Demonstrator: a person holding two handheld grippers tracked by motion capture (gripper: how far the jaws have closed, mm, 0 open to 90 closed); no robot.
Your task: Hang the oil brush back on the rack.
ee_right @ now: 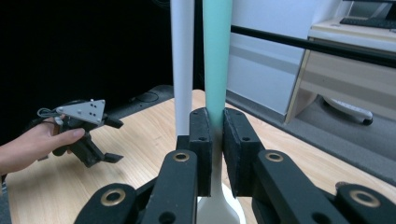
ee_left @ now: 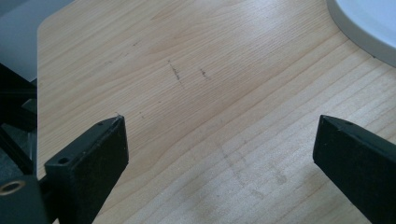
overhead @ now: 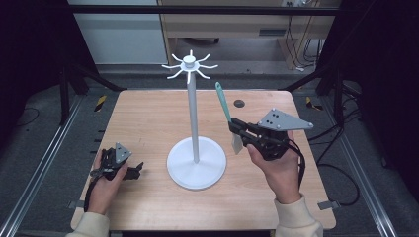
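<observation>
Holding the teal spatula [overhead: 223, 103] upright in my right gripper [overhead: 238, 129] beside the hook stand [overhead: 193, 123], I judge hanging remains, my left gripper [overhead: 133, 172] resting wide and empty on the desk [overhead: 148, 118].

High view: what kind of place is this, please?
Probably a lab or recording workspace, not a home: a wooden table inside a dark metal frame, cables on the floor behind, and a desk beyond.
</observation>
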